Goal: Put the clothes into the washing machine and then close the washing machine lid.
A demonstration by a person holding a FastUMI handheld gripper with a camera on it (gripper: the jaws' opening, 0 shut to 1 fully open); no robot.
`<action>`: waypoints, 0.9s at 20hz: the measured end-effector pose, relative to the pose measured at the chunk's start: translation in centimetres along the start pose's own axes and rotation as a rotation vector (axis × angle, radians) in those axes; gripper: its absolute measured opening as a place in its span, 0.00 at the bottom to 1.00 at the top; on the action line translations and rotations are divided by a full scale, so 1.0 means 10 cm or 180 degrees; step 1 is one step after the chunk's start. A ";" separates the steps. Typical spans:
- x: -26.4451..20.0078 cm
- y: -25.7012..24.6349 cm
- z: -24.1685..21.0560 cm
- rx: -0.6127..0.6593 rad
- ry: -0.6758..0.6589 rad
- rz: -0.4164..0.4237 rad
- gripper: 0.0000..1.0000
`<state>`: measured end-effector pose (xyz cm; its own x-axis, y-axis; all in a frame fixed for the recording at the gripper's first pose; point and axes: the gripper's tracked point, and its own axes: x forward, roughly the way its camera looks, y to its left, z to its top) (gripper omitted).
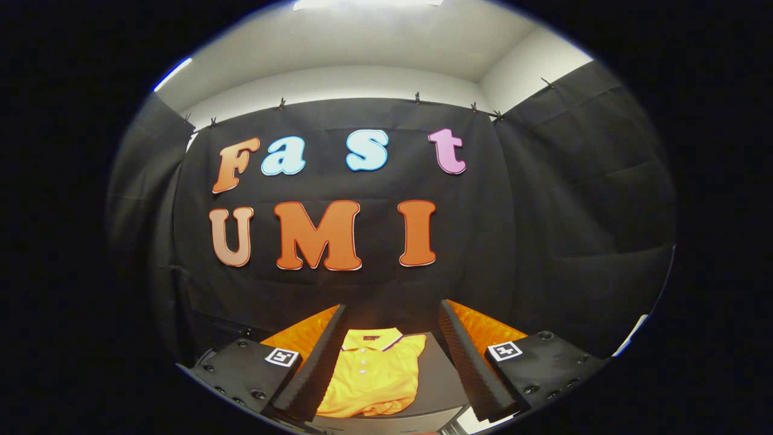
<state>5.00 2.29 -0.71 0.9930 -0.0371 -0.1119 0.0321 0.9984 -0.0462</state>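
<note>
The hand-held gripper (386, 362) hangs with fingers spread wide above the folded yellow polo shirt (374, 374) on the dark surface (441, 374); pickup looks unstarted; next, descend and pinch the fabric

Booth hung with black cloth under a pale ceiling

Black cloth (362, 284) covers the back wall and both side walls, clipped along its top edge by small clips (416, 97). Above it runs a band of white wall (338, 84) and a white ceiling (362, 42), with a bright ceiling light (368, 3) and a thin light strip (172, 74) beside it.
</note>
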 end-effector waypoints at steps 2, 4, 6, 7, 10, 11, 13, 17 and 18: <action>0.22 0.19 -0.22 -0.0143 0.0345 0.0106 0.98; 0.41 0.36 -0.44 -0.0243 0.0624 0.0219 0.98; 0.62 0.54 -0.60 -0.0258 0.0862 0.0352 1.00; 0.73 0.64 -0.69 -0.0233 0.0989 0.0424 0.99; 1.02 0.73 -0.95 -0.0162 0.1310 0.0507 0.98; 1.12 0.71 -1.04 -0.0190 0.1404 0.0479 0.98; 1.27 0.68 -1.26 -0.0178 0.1587 0.0423 0.98; 1.42 0.70 -1.74 0.0040 0.2041 0.0454 0.99; 1.44 0.68 -1.87 0.0042 0.2122 0.0437 0.99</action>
<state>17.40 7.78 -21.19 0.7062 0.0760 -0.7039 -0.0836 0.9962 0.0237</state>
